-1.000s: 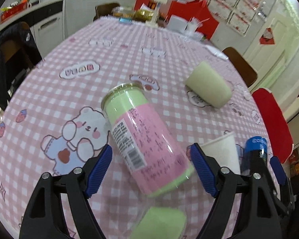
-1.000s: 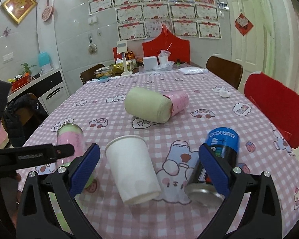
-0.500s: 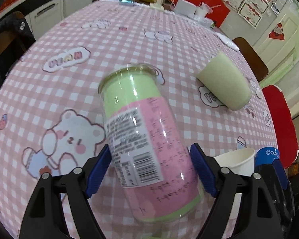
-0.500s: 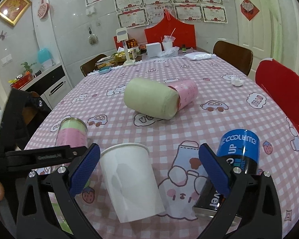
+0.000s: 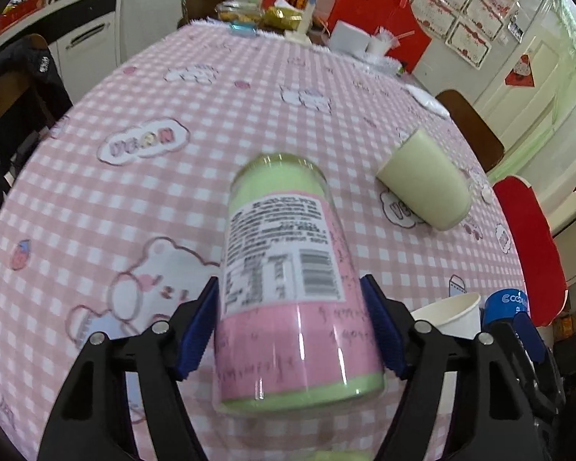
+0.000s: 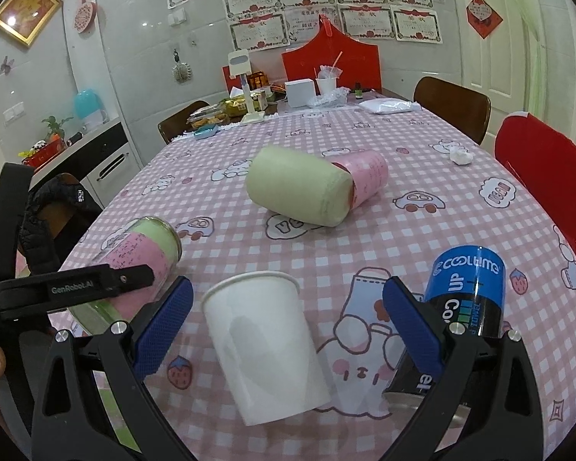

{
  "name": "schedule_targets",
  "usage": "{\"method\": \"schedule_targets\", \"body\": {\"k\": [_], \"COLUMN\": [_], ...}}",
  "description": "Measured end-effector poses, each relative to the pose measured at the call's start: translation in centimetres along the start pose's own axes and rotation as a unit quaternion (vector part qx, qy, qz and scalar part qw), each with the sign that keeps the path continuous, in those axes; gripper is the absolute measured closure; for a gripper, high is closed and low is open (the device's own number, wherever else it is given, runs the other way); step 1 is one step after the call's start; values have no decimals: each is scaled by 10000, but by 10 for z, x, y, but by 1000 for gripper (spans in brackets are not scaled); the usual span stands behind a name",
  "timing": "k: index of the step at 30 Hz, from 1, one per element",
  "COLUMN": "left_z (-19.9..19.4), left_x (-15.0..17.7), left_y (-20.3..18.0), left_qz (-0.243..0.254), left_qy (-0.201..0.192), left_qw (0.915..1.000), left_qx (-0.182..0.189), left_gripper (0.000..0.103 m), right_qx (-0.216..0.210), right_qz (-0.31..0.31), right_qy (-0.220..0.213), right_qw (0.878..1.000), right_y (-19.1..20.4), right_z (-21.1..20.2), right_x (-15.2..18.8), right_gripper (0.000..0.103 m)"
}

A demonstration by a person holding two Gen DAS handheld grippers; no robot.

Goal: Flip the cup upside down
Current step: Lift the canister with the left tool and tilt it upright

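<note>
My left gripper is shut on a clear cup with a pink and green label and holds it tilted above the pink checked tablecloth. The same cup shows at the left of the right wrist view, lying nearly sideways in the air. My right gripper is open, its blue pads on either side of a white paper cup that stands upright, mouth up. The white cup also shows in the left wrist view.
A blue and black can stands just right of my right gripper. A pale green cup lies on its side mid-table, nested with a pink cup. Boxes, a lamp and chairs are at the far end.
My left gripper has closed on the pink and green cup, lifted it and turned it, so its barcode now faces the camera. My right gripper has moved slightly closer to the white cup.
</note>
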State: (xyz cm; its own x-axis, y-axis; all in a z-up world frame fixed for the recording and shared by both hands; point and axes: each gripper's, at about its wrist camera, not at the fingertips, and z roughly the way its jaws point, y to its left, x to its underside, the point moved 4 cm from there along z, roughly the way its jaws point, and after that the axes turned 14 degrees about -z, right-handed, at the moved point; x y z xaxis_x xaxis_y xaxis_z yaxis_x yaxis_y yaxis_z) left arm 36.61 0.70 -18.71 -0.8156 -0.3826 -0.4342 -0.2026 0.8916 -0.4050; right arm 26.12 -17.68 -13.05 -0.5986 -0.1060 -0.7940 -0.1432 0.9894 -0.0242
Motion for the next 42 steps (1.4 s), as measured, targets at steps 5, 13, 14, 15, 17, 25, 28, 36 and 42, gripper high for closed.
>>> {"method": "schedule_targets", "body": {"k": [5,13,14,15,17,25,28,36,42], "left_z": [-29,-63,-67,-68,-73,-85,-89,-85,-88], "left_x": [2,29,35,39,49,72,77,80,80], "left_y": [19,64,71,76,90,122,126,134,136], "left_qz": [15,-2,-19,-32,-98,-179,-169,-204,-129], "left_qy": [-228,-266,-253,-238,-182,-82,-84,36,20], "left_qw": [9997,9996,9996,9996,9997,9994,9993,9990,9993], "left_qx": [20,115,129,132,147,272,332,407,358], "left_gripper": [33,34,34,34,34,34,34,34,24], "right_qx": [-15,-203,-235,-262,-330,-362,-344,-343,-465], "right_qz": [-94,-321,-354,-375,-412,-624,-685,-751,-679], "right_qy": [-98,-149,-131,-110,-37,120,134,181,227], "right_qw": [9999,9992,9990,9989,9986,9973,9970,9964,9963], "right_y": [15,61,67,72,85,121,130,142,147], "right_z": [-13,-33,-35,-36,-37,-41,-44,-46,-46], "right_x": [-5,-5,-4,-3,1,11,12,12,10], "right_gripper": [7,7,7,7,7,7,7,7,7]}}
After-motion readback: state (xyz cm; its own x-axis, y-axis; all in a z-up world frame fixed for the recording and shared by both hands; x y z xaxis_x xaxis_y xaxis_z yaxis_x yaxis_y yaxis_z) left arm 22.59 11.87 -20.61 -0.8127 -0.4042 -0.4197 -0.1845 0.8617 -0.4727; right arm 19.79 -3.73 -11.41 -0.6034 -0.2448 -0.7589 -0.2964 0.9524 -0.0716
